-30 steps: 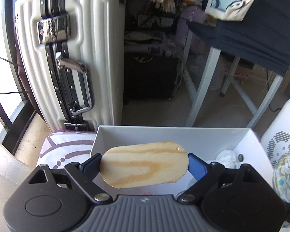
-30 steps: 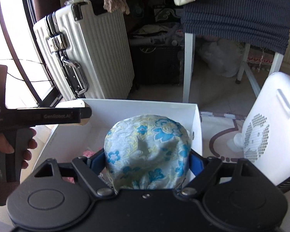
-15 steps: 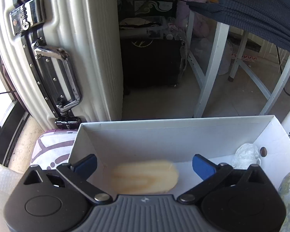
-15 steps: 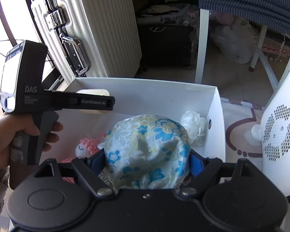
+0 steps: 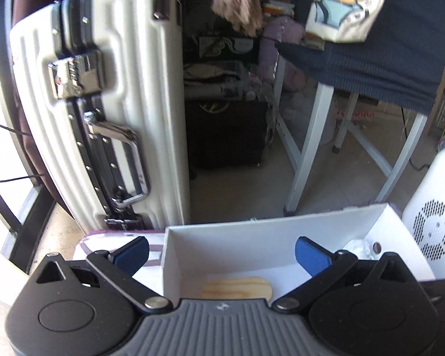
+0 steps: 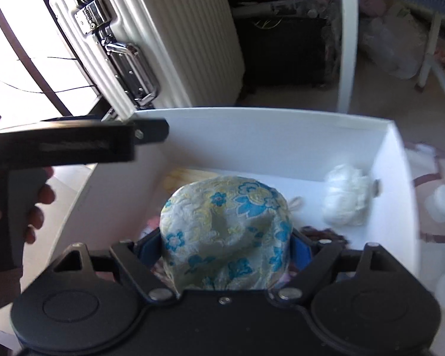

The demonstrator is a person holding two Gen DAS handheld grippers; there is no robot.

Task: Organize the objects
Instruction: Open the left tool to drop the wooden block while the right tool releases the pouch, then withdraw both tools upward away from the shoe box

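My left gripper [image 5: 222, 255] is open and empty, held above the left end of the white box [image 5: 252, 237]. The oval wooden board [image 5: 237, 288] lies flat on the box floor below it; it also shows in the right wrist view [image 6: 190, 175], partly hidden. My right gripper [image 6: 225, 246] is shut on a blue-and-yellow floral fabric pouch [image 6: 225, 231] and holds it over the box [image 6: 267, 136]. The left gripper's body [image 6: 74, 145] shows in the right wrist view at the box's left wall.
A white bundle [image 6: 347, 198] lies at the box's right end by a wall hole; pink items sit under the pouch. A white ribbed suitcase [image 5: 103, 118] stands behind left, white table legs [image 5: 308, 148] behind, a white fan heater [image 5: 433, 216] to the right.
My left gripper opened and dropped the wooden board into the box, then rose and drew back left. My right gripper moved forward over the box with the pouch.
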